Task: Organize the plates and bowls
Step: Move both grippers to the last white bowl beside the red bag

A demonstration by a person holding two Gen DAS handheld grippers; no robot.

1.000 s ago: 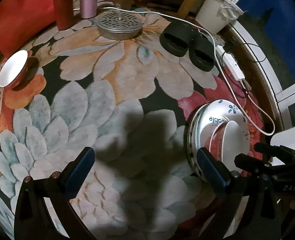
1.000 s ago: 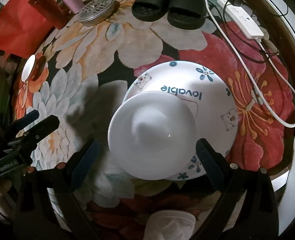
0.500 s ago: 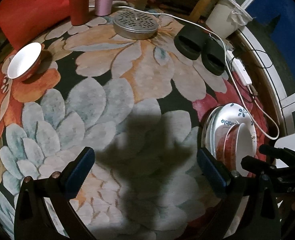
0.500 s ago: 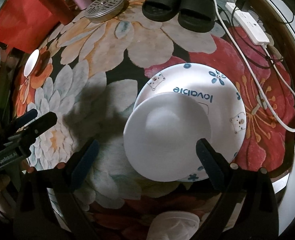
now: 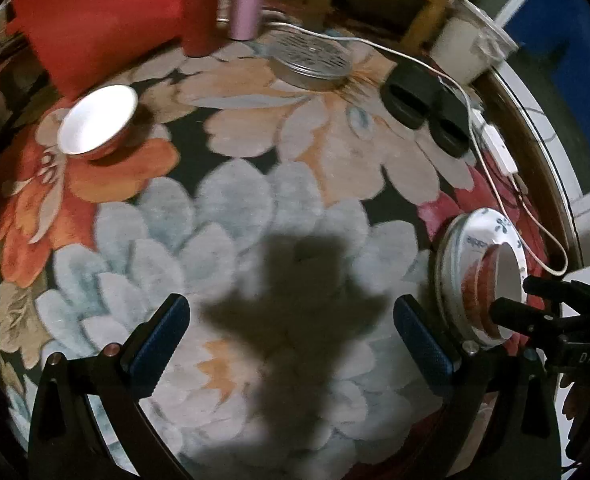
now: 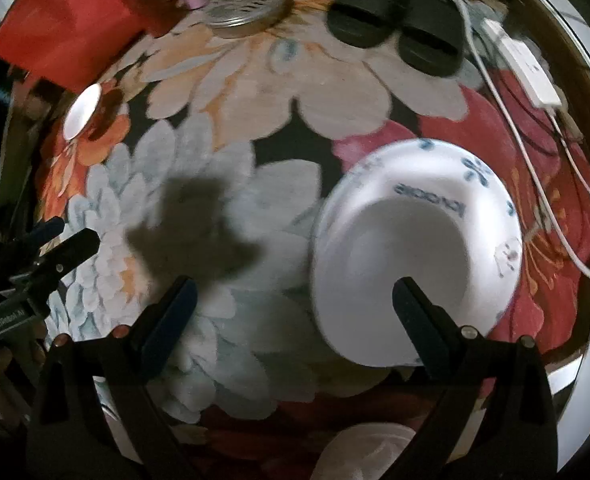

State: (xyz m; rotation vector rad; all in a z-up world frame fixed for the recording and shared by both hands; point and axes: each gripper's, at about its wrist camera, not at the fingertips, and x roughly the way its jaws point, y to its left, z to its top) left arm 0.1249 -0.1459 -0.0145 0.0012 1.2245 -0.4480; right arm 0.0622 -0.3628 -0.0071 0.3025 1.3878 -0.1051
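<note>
- big flowery rug (image 5: 235, 208) covers the floor, everything sits on it
- red-sided bowl (image 5: 97, 122) upright, far left
- stack of plates (image 6: 483, 184) on the right, another bowl (image 6: 395, 276) on top
- round metal perforated lid (image 5: 313, 60) at the back
- black slippers (image 5: 427, 110) just beside a white cable (image 5: 495, 184) and power strip (image 6: 529, 68)

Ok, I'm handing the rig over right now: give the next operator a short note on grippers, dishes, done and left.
Left gripper: open, empty, over the rug.
Right gripper: open, empty, beside the stack.
Stack: red bowl sits in the white "lovable" plate, which appears to rest on other plates.
Loose: second red bowl, upright on the rug, far left.
Done: one bowl stacked.
Left: fetch the loose bowl, probably with the left gripper, and nest it on the stack.
</note>
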